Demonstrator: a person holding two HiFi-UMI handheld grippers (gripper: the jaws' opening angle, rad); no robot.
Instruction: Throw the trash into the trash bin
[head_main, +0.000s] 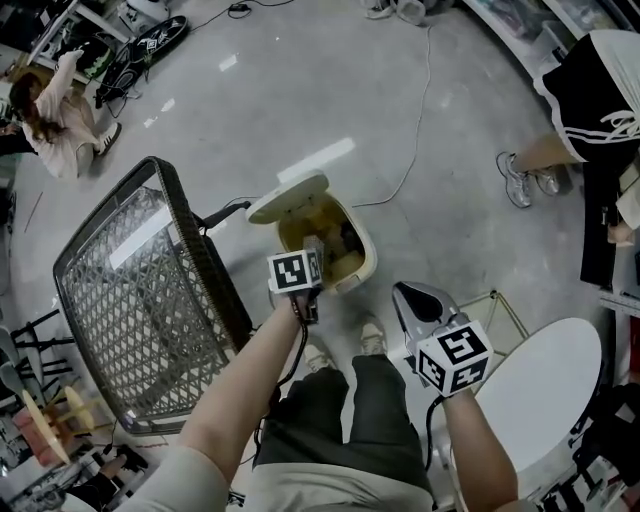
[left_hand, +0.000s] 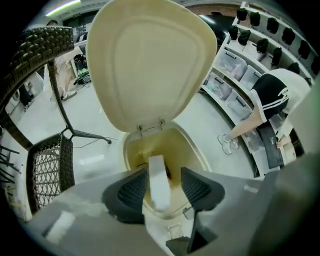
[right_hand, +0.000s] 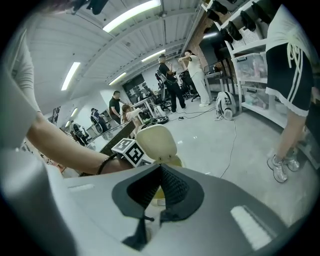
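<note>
Left gripper, jaws apart, straddled your white trash strip; lid-up trash bin sat at 12 o'clock; right gripper clamped together, empty.

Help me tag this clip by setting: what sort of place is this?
Likely a lab or workshop, not a home: bare polished floor with a loose cable across it, shelved storage bins, and several people standing at equipment farther back.

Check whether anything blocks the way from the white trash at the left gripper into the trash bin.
Nothing visible does. The lid stands raised behind the opening, and the white trash sits between the parted jaws of the left gripper, right above the open trash bin.
</note>
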